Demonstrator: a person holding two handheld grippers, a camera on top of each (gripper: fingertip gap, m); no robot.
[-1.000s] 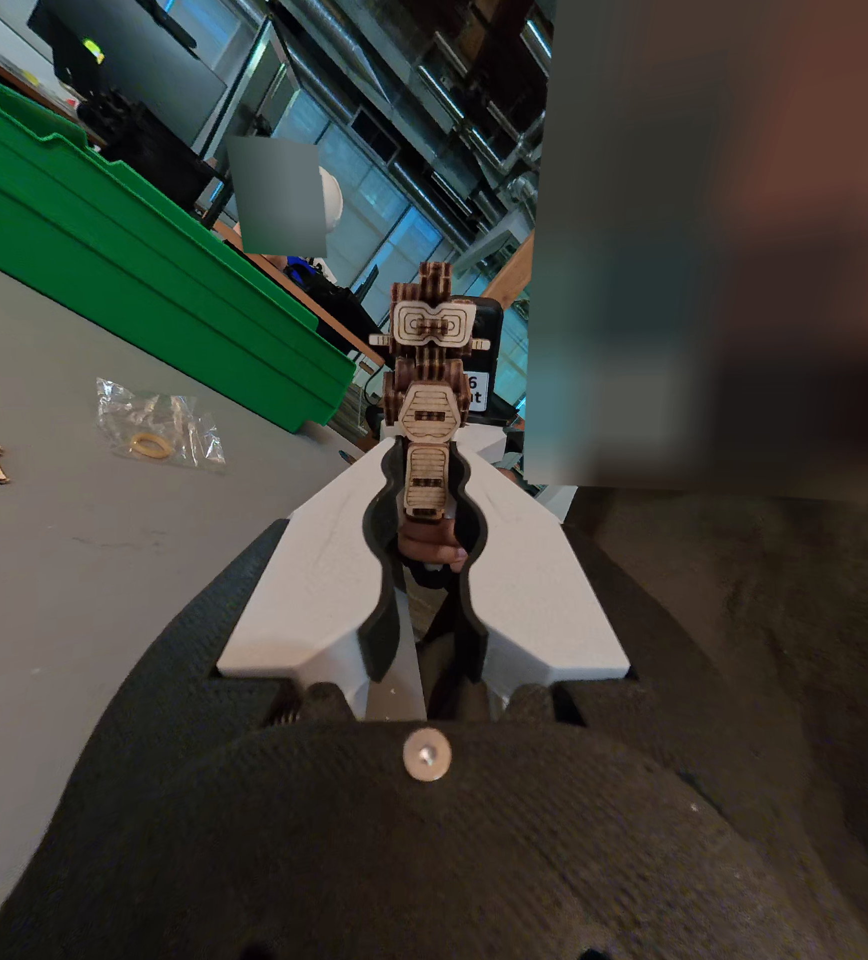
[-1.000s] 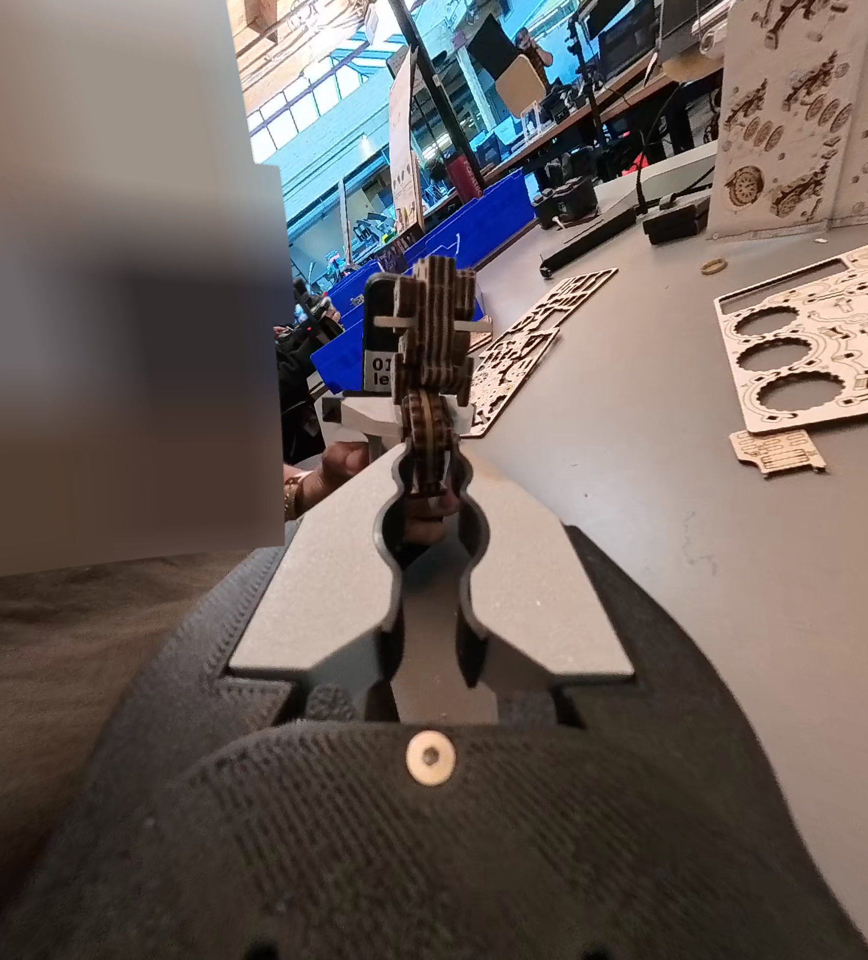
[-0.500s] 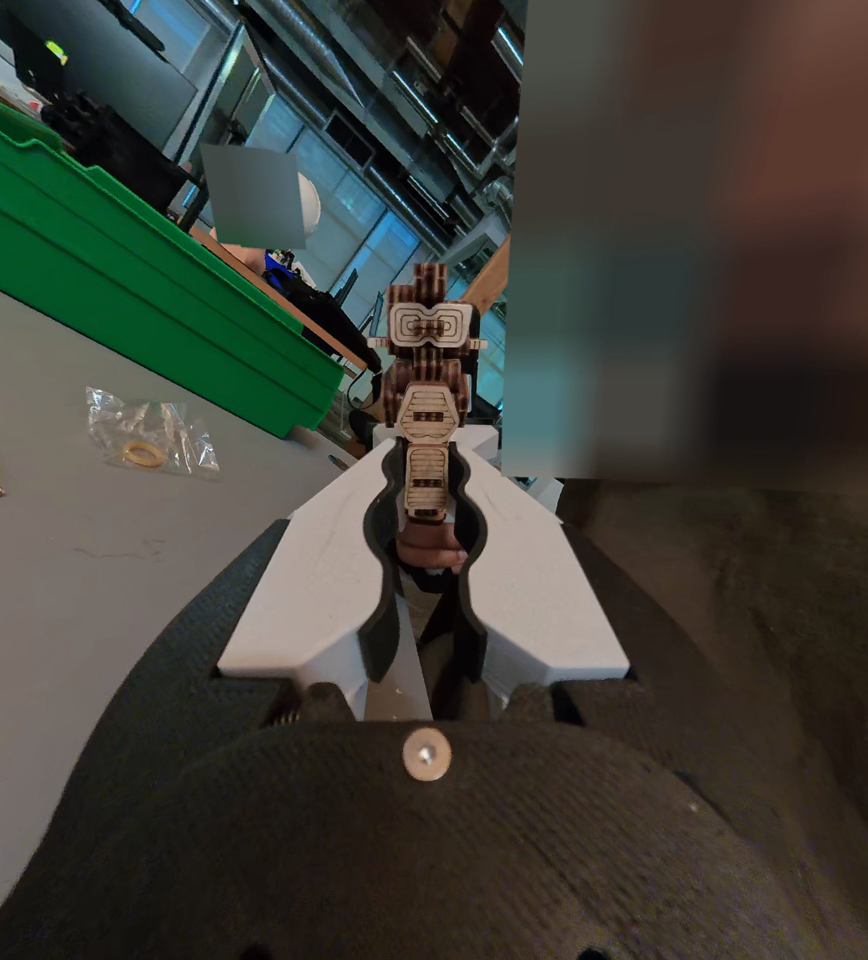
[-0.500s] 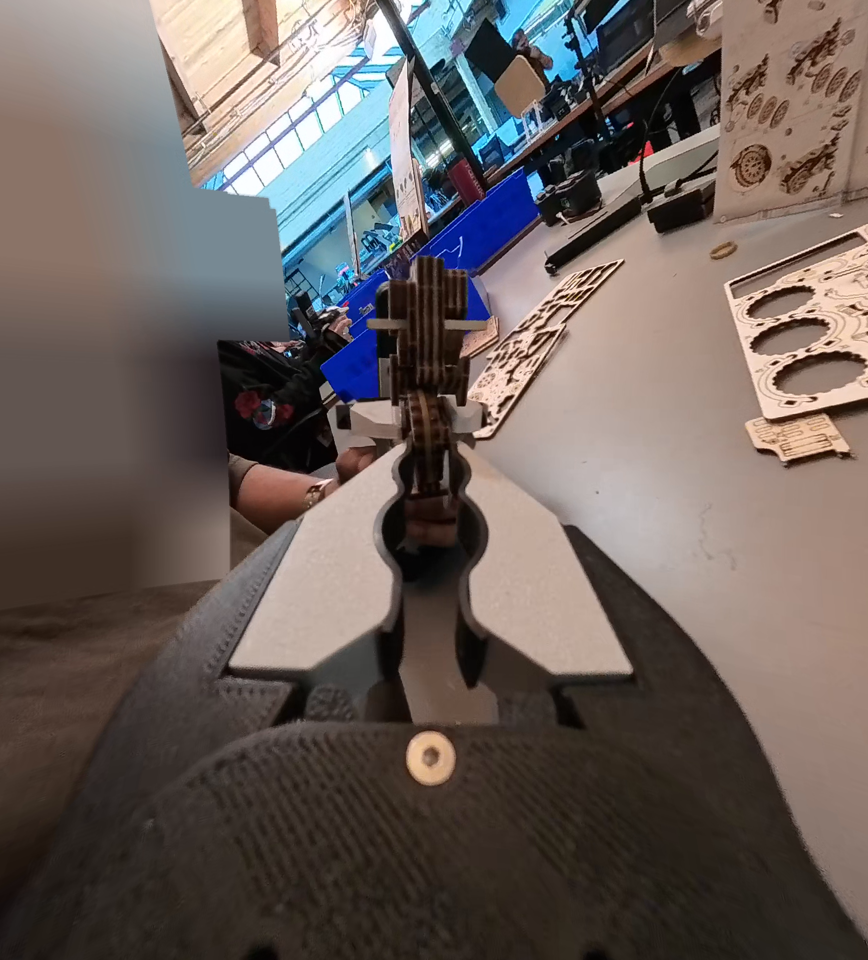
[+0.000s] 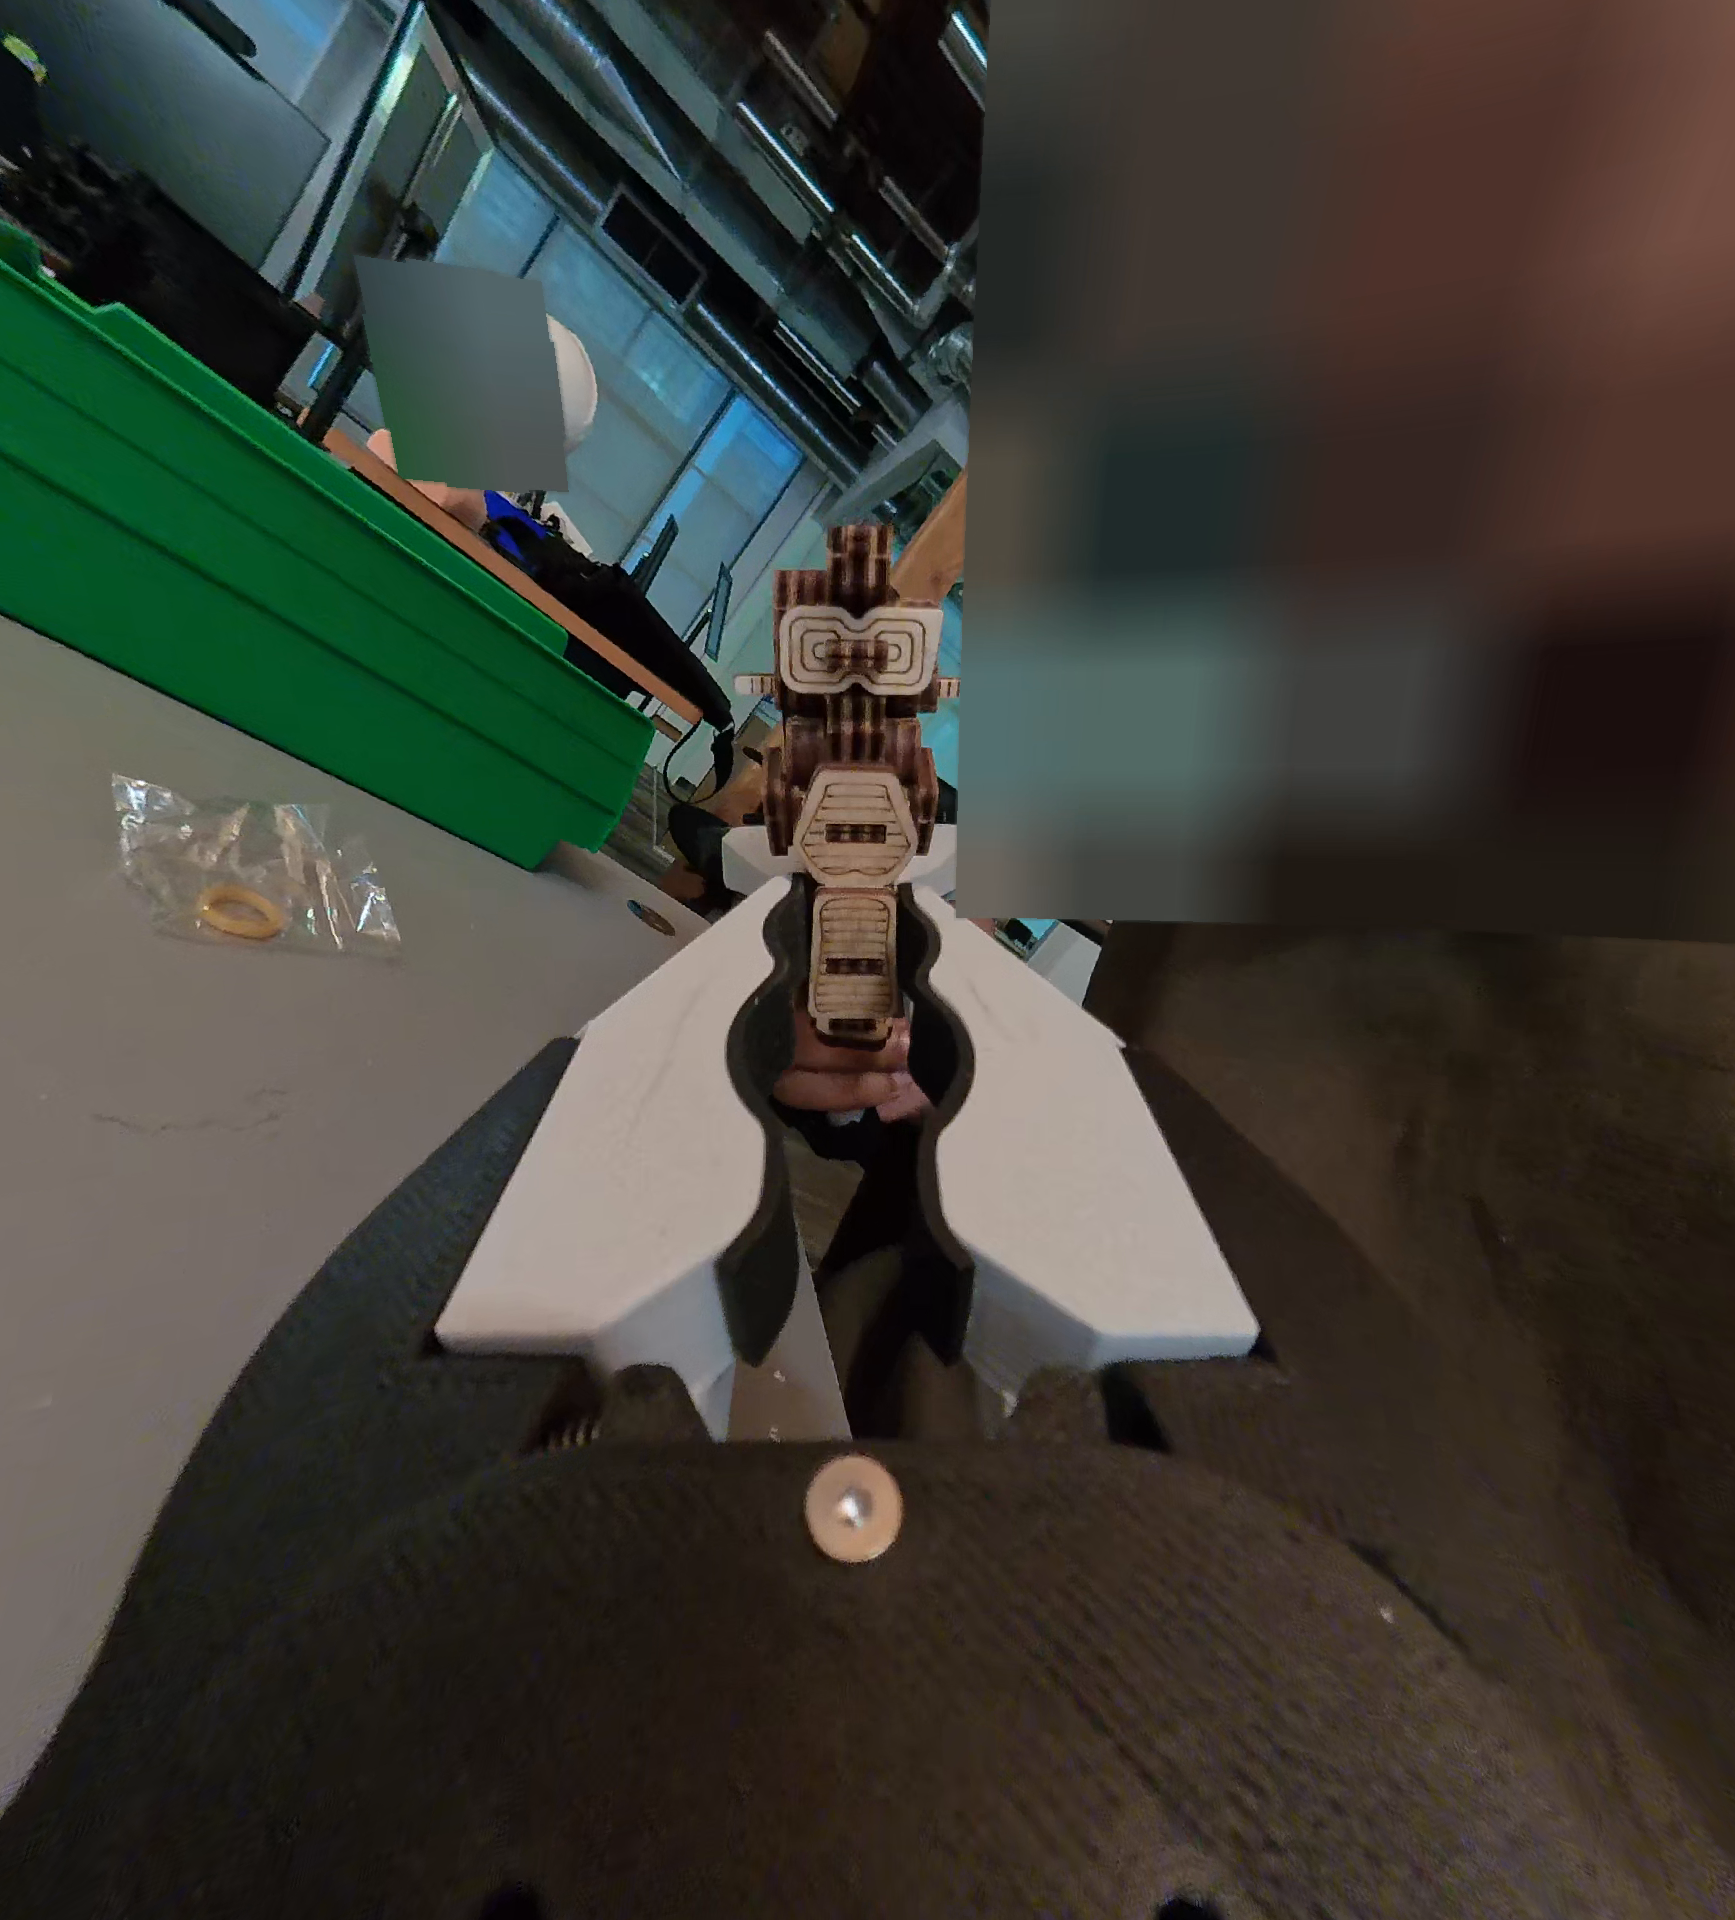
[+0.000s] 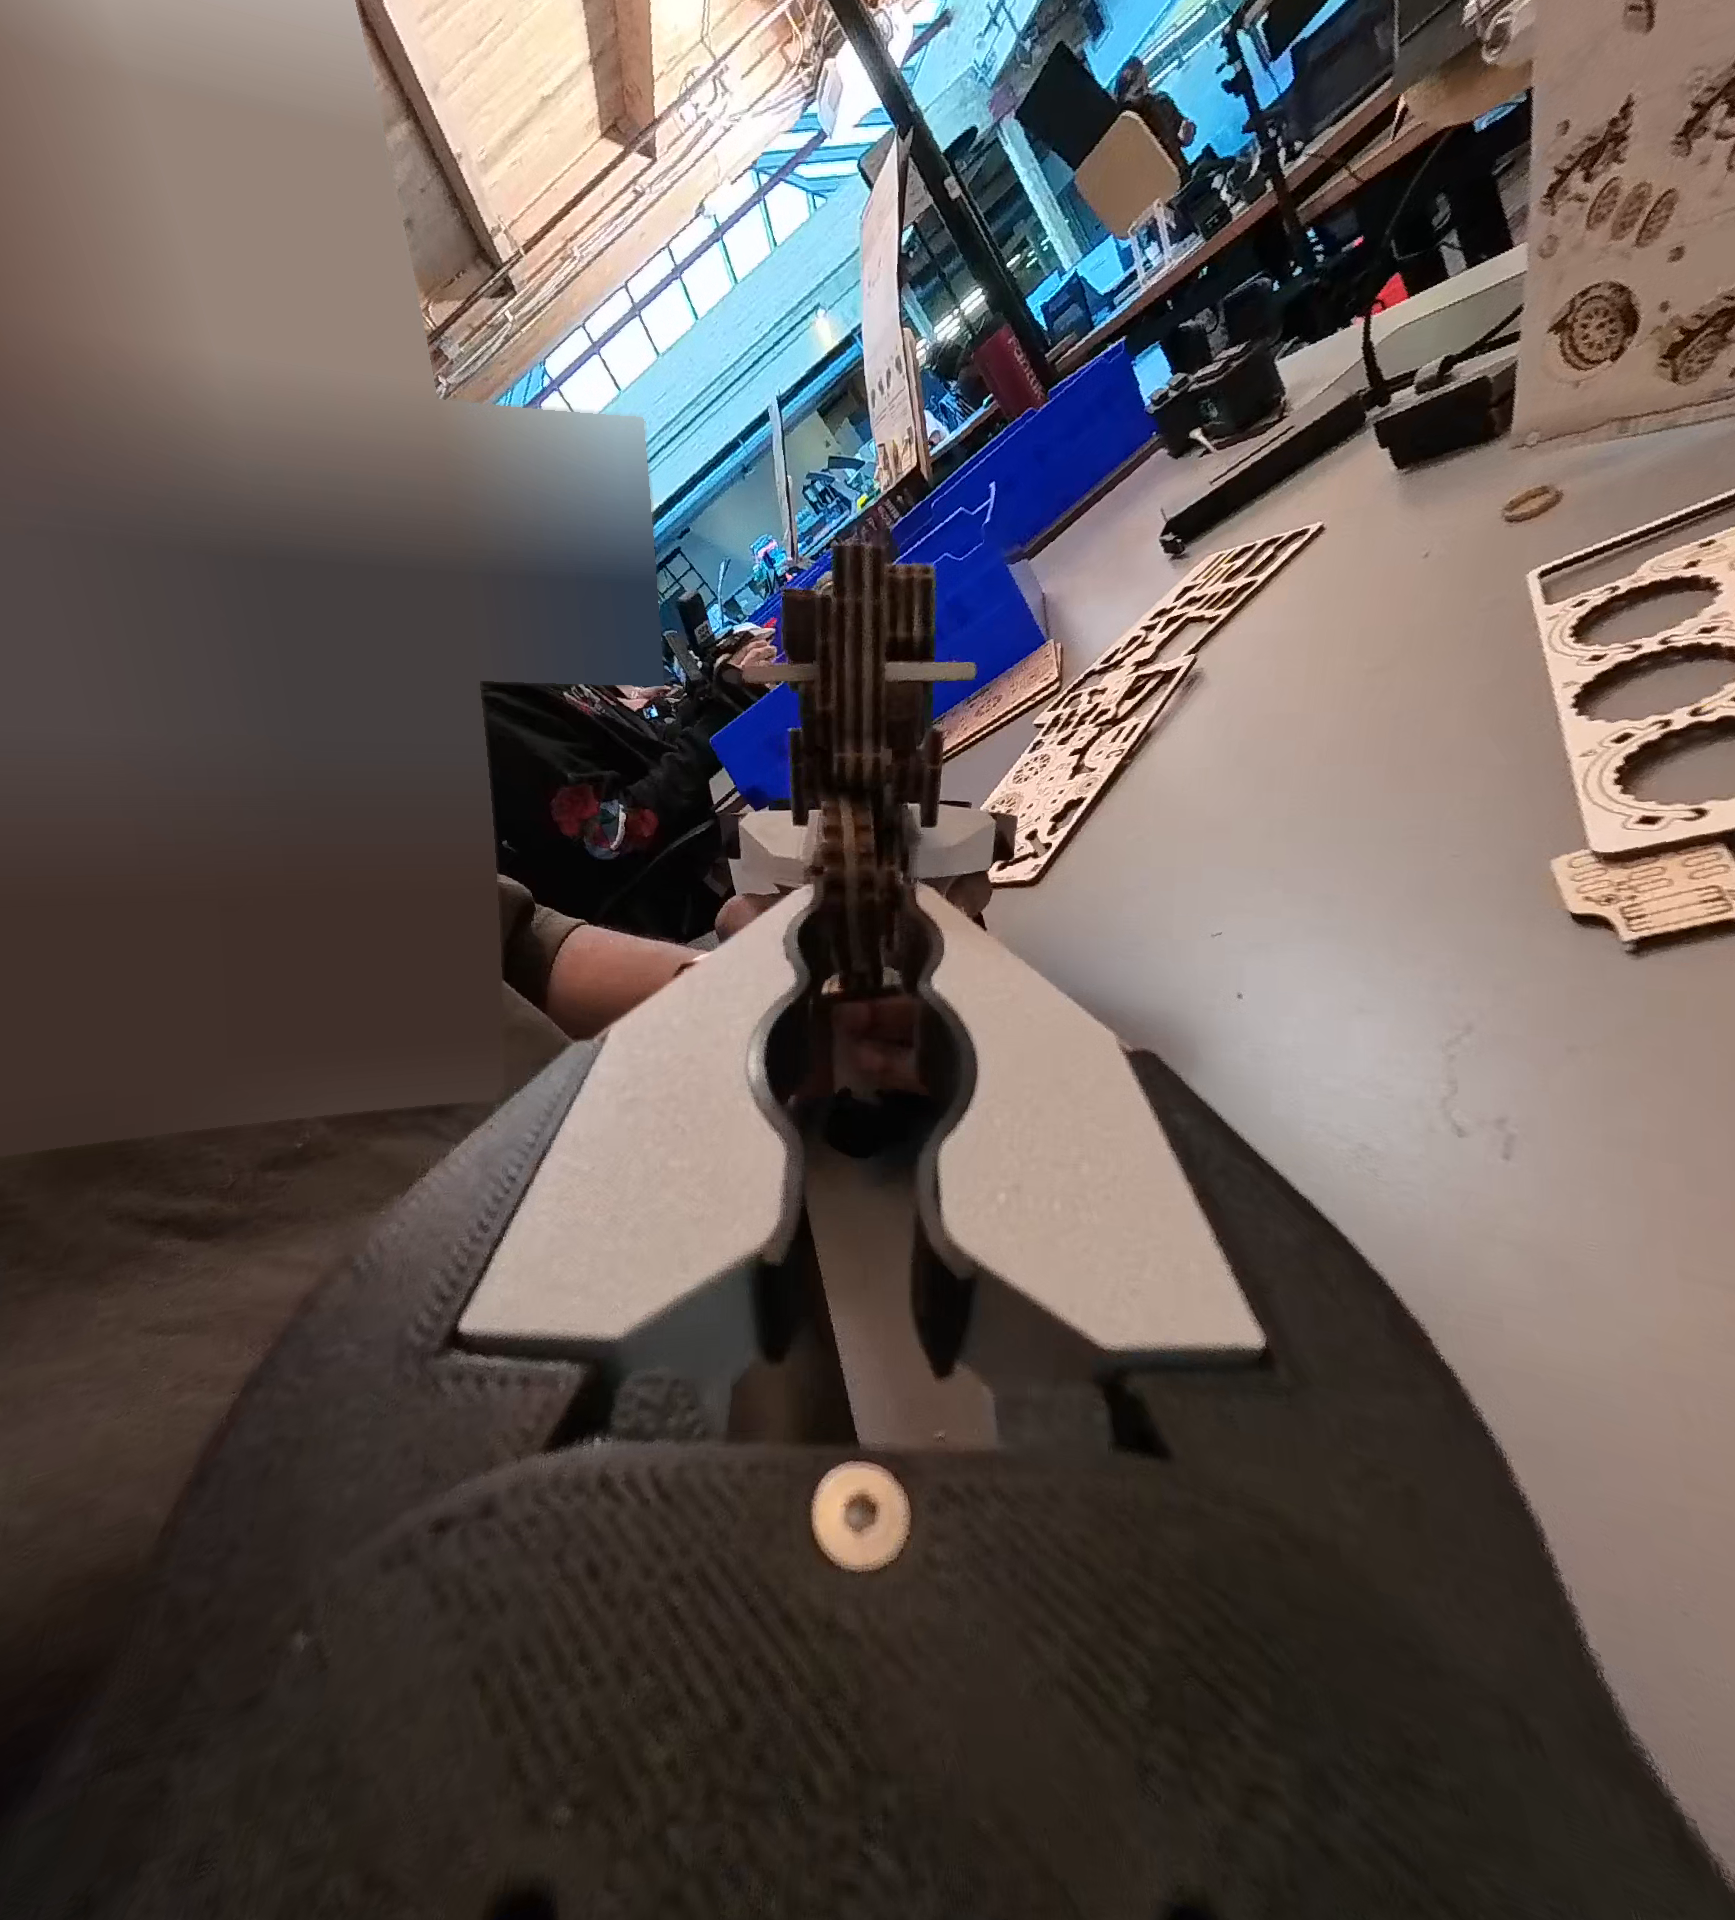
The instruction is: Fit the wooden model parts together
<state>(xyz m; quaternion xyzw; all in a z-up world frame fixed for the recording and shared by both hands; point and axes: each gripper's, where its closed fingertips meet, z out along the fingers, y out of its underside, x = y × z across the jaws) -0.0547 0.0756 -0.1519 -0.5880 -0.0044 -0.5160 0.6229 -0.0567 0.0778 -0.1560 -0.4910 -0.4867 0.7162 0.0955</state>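
Observation:
A layered wooden model of dark and pale plywood is held above the grey table. My left gripper, with white fingers, is shut on its lower pale slatted end. My right gripper, with grey fingers, is shut on the same wooden model from the opposite side, seen edge-on. The left gripper's white fingertips show just behind the model in the right wrist view. A person's fingers show below the model.
A green bin and a clear bag with a rubber band lie to the left. Cut-out plywood sheets, a small loose wooden part, fretted sheets and a blue bin lie to the right. My two grippers' fingertips are within a few centimetres of each other.
Both grippers, still shut on the model, have shifted and tilted slightly together; the background has slid in both views. The grip looks unchanged.

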